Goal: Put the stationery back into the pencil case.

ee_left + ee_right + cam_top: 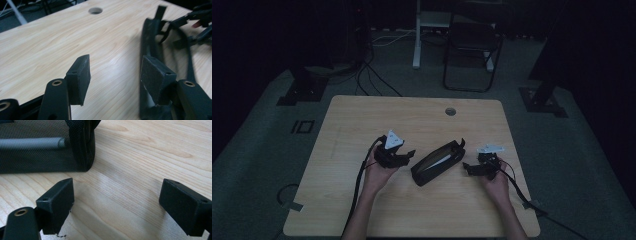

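A black zip pouch (438, 162) lies open and slanted at the middle of the wooden table (362, 115), with something pale inside it. My left gripper (408, 155) is just left of the pouch, open, with its right pad close to the pouch's rim (146, 42). My right gripper (467, 167) is to the pouch's right, open and empty over bare wood. In the right gripper view the pouch's mesh side (37, 150) shows a grey rod-like thing through it. The left gripper (115, 75) and the right gripper (117, 202) both show wide gaps between their pads.
A round cable hole (450, 111) sits near the table's far edge. Cables trail from both grippers off the near edge. Behind the table stand a black chair (472, 50), a white desk leg (416, 35) and dark stands on the carpet.
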Motion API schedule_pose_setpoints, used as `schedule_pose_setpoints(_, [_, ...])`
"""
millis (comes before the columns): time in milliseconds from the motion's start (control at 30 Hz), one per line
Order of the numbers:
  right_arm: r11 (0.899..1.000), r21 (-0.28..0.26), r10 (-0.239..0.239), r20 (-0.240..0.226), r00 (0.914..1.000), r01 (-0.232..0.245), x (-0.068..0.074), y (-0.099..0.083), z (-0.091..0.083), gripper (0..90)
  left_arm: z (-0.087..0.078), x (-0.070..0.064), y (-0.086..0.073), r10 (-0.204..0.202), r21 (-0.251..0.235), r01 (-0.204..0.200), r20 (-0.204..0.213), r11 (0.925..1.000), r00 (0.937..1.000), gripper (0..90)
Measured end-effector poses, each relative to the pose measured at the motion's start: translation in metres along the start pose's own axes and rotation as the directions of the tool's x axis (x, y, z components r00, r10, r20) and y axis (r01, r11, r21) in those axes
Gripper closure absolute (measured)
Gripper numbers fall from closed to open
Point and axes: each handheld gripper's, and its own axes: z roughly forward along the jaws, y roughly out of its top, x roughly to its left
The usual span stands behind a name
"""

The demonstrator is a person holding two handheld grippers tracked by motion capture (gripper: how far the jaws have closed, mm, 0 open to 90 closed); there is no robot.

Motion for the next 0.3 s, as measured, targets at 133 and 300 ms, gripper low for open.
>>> schedule_pose_setpoints(133, [1.000, 0.000, 0.000, 0.000, 1.0000, 0.000, 0.000, 0.000, 0.000, 12.8, -0.001, 0.011, -0.008, -0.017, 0.021, 0.018, -0.014, 0.9996, 0.9998, 41.6])
schedule_pose_setpoints(300, [1.000, 0.000, 0.000, 0.000, 1.0000, 0.000, 0.000, 0.000, 0.000, 12.8, 0.000, 0.021, -0.016, -0.014, 0.061, 0.016, -0.031, 0.9980, 0.9994, 41.6])
